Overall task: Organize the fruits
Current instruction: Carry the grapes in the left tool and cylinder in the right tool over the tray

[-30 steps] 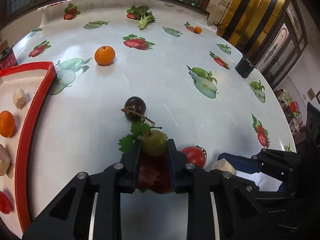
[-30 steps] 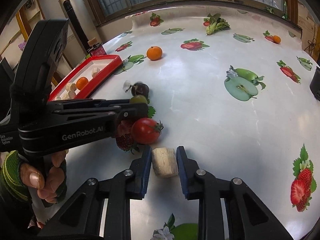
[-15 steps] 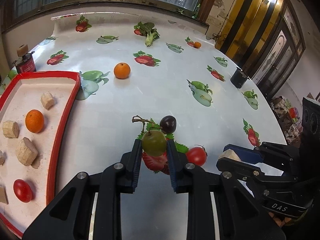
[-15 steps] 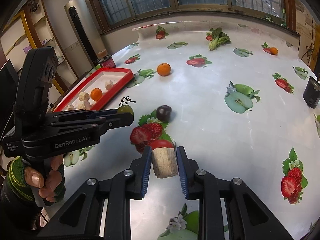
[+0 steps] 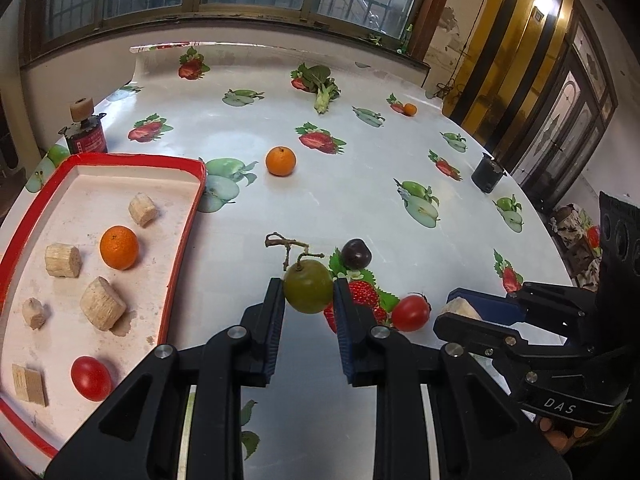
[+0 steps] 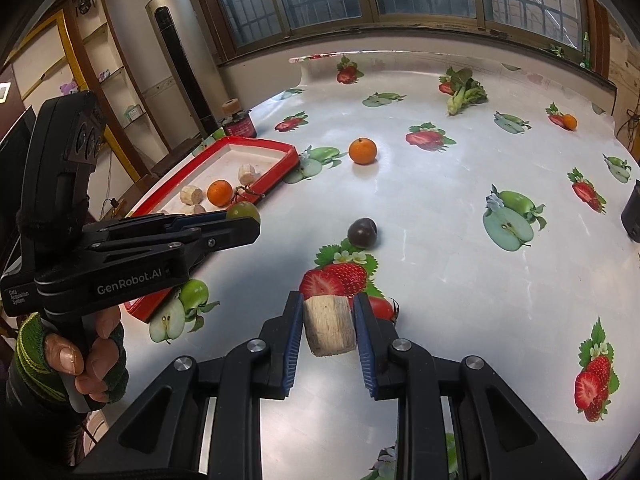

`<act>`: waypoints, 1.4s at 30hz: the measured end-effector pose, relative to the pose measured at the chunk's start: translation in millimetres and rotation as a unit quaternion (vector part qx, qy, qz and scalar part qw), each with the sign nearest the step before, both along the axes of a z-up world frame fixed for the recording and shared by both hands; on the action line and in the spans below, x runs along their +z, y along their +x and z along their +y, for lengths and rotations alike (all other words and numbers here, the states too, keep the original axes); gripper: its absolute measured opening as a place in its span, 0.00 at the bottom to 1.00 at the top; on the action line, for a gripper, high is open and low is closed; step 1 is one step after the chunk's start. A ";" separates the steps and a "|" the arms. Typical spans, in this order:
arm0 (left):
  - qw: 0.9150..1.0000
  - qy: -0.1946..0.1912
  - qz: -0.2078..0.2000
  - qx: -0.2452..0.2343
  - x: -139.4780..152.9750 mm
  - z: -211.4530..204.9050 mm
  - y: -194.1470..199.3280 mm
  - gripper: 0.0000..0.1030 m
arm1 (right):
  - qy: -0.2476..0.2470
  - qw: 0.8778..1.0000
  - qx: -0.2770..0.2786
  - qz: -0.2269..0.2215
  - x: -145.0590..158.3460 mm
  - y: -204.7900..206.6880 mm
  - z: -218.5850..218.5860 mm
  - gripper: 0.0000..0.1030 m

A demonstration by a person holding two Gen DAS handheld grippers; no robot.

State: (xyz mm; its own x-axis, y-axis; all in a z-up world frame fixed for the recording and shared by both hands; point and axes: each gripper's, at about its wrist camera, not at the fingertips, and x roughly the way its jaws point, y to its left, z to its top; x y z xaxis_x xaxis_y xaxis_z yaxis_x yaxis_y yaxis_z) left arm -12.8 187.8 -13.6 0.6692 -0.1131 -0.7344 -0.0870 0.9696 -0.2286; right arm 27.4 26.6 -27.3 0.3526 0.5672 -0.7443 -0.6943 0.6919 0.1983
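The green fruit sat pinched between the pads of your left gripper, clear of the tablecloth, its woody stem sticking up and away from you. The red tray lay off to that gripper's left, already carrying an orange, a red tomato and several pale cork-like chunks. To do the carry well, you wanted to hold the squeeze steady on that round, smooth skin, lift over the raised rim rather than across it, and aim for a bare patch of tray so the fruit would not knock the orange.

Your right gripper was clamped on a pale chunk, also off the table, with a loose tomato on the cloth just behind it; keeping the two tools apart mattered, since they were close side by side.

Both grippers were tilted steeply down toward the table. Your left hand, in a green knit cuff, was wrapped round the handle. A dark plum and another orange remained on the cloth.
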 end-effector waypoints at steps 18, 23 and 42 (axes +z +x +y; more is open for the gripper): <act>0.999 0.015 -0.005 0.037 10.1 41.5 -7.9 0.21 | 0.014 0.999 0.035 -0.005 21.4 8.8 46.4 0.25; 0.999 0.018 -0.008 0.048 11.7 55.0 -9.6 0.21 | 0.021 0.999 0.043 -0.002 26.7 11.8 63.3 0.25; 0.995 0.030 -0.012 0.090 14.6 107.1 -14.5 0.21 | 0.032 0.997 0.071 0.006 32.6 20.0 116.6 0.25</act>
State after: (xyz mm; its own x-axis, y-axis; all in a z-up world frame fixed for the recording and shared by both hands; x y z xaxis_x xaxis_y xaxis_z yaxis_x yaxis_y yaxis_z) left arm -27.3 295.0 1.0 0.6921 0.0538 -0.7198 -0.2567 0.9504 -0.1758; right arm 47.3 143.2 5.3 0.2573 0.6571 -0.7085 -0.7819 0.5724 0.2469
